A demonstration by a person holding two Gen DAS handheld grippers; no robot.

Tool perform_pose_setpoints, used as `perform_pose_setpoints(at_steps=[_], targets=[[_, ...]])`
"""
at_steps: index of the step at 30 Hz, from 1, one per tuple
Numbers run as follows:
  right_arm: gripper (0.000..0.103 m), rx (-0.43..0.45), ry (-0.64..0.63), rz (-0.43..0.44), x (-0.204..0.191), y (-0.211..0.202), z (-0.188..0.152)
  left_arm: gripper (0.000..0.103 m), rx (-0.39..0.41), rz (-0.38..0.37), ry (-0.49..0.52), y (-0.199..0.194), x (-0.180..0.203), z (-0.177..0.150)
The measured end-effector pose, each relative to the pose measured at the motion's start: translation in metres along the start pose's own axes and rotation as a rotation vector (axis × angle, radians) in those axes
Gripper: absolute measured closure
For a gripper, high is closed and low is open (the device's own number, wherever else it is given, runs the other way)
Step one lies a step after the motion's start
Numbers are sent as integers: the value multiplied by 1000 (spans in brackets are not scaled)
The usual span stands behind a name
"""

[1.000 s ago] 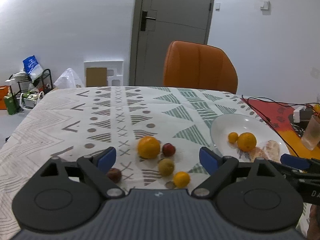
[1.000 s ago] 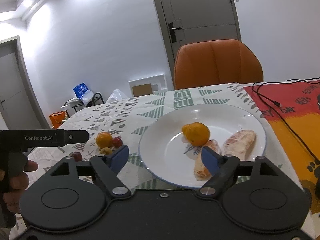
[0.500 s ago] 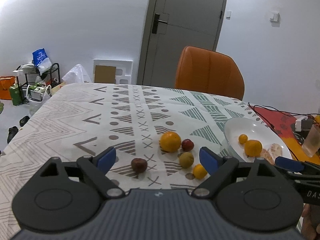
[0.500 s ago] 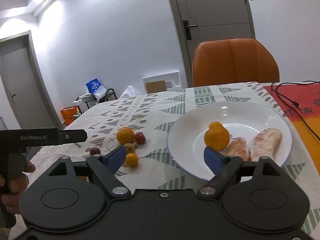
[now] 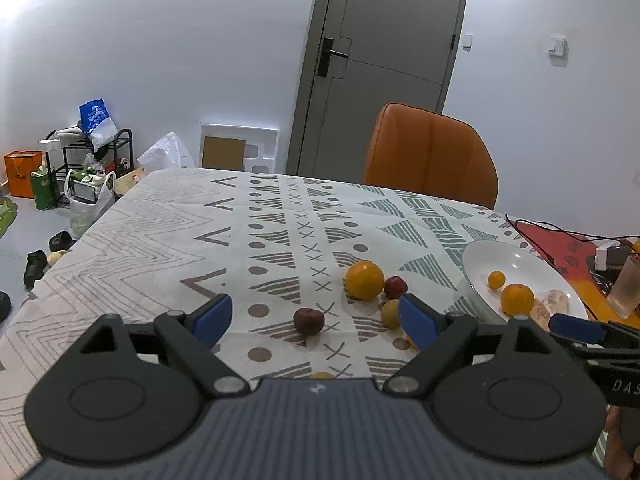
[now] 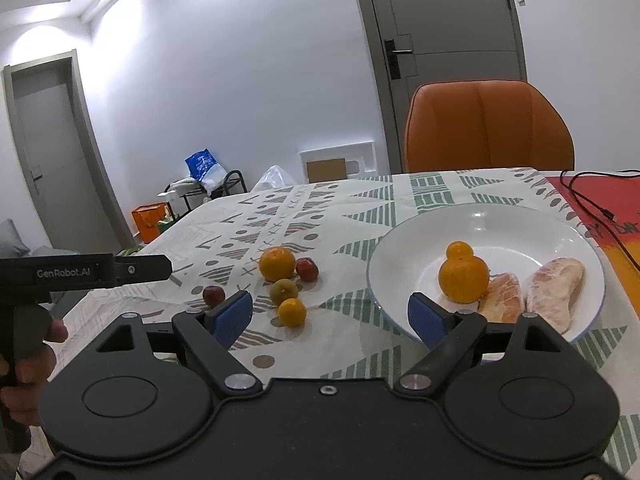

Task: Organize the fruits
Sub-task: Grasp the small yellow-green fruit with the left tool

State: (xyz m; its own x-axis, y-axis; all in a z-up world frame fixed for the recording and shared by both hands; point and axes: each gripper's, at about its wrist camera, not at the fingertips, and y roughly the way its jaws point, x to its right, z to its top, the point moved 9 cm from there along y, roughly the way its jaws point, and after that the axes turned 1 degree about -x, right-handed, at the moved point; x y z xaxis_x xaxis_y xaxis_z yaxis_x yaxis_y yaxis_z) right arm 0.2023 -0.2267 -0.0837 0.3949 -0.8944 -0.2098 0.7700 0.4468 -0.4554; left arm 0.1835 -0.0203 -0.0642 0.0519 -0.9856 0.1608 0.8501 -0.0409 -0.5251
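Both claws stand wide and empty. The left gripper point(image 5: 312, 318) hangs above the near edge of the table, and the dark red fruit point(image 5: 308, 321) sits on the cloth between its blue pads. The right gripper point(image 6: 330, 320) frames a small orange point(image 6: 292, 312) just beyond its left pad.

Farther out lie a big orange point(image 6: 277, 264), a red fruit point(image 6: 307, 269) touching it, and a greenish fruit point(image 6: 283, 291) (a lime, perhaps; the light is poor). To the right, the white plate point(image 6: 404, 240) already holds two oranges and peeled segments.

The loose fruits sit close together, so closing on one could nudge its neighbours and send them rolling across the cloth. The two claws hover near each other and could collide over the same cluster.
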Motion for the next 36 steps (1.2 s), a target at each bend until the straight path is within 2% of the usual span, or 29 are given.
perform_pose_setpoints(at_steps=[6,13,21,24,29,33,36], targets=[[18,-9,-5,11,-6,3,-2,14,-9,4,-1,-1,-6,-5],[18,-42,-24,33,-14,10,-8,14,-62,-16,-45,6,-11,-16],[19,-71,-40,47,-19,18,-13,17,-97,-20,-28,13,-9,-30],[22,-87,-45,52,-20,21,-16,22,-112,-23,-26,16,-7,-34],[25,-104,-49,54,-22,27,-18,42,-149,-45,-30,23,-6,-42],[32,-116,-53,57,-24,32,-19,50,-171,-60,-18,29,-3,-46],[34,-124,-50,58,-24,35,-20,63,-188,-71,-12,33,-1,-49]])
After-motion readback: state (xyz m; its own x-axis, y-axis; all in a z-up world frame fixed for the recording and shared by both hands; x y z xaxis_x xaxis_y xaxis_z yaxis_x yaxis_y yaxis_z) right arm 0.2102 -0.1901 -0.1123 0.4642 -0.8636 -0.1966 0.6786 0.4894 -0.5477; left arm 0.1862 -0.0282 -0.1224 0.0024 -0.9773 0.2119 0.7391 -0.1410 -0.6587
